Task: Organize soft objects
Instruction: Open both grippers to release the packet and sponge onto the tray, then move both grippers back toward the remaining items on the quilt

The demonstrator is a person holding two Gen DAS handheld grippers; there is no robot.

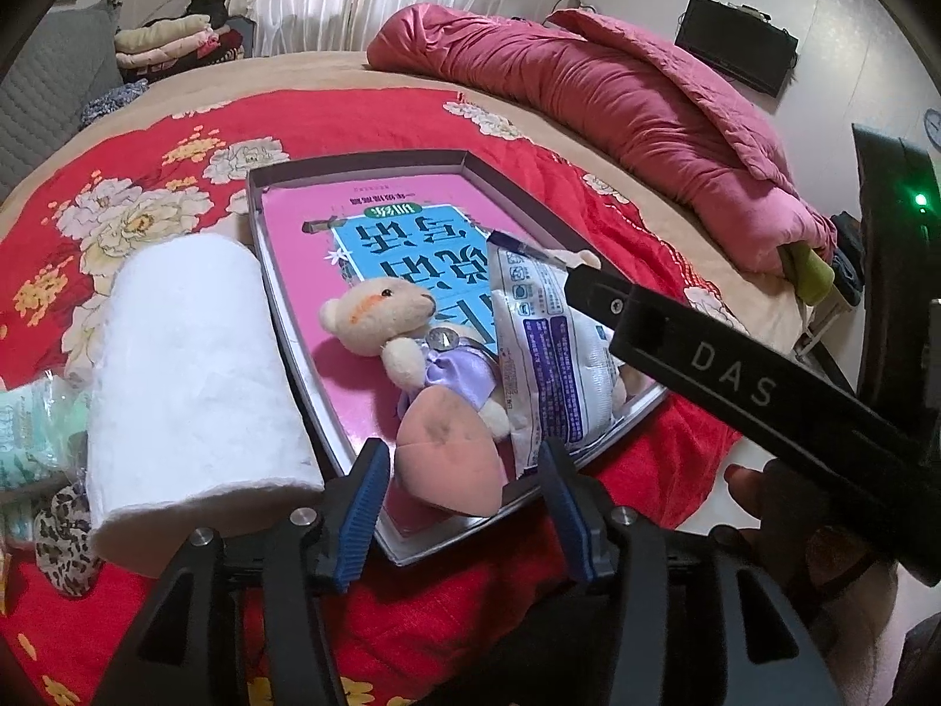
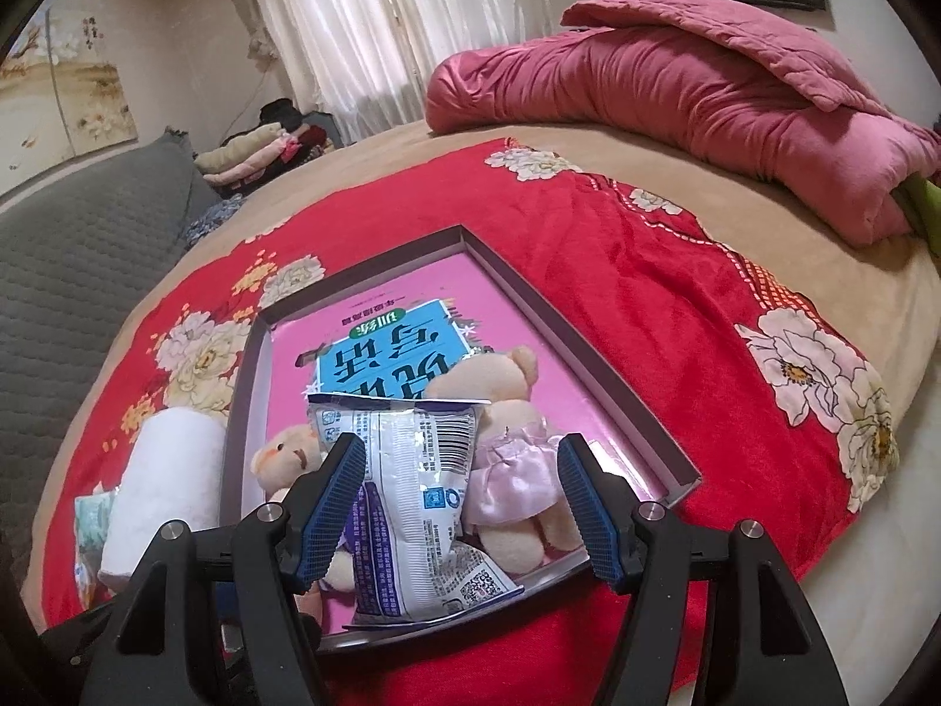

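Observation:
A shallow grey tray (image 1: 359,162) (image 2: 529,294) lies on the red flowered blanket with a pink book (image 1: 294,217) flat inside it. On the book lie a cream bear in a lilac dress (image 1: 382,306), a white snack packet (image 1: 547,341) (image 2: 411,500) and a second bear in a pink dress (image 2: 511,470). My left gripper (image 1: 464,506) is open at the tray's near corner, with the lilac bear's peach foot (image 1: 447,459) between its pads and untouched. My right gripper (image 2: 464,512) stands open around the packet and the pink-dressed bear. One of its fingers (image 1: 706,353) reaches across the packet's top.
A white paper roll (image 1: 188,365) (image 2: 170,482) lies just left of the tray, with a green tissue pack (image 1: 29,429) and a leopard-print scrunchie (image 1: 59,535) beside it. A rolled pink quilt (image 1: 617,94) fills the far right of the bed. Folded clothes (image 1: 170,38) sit at the back left.

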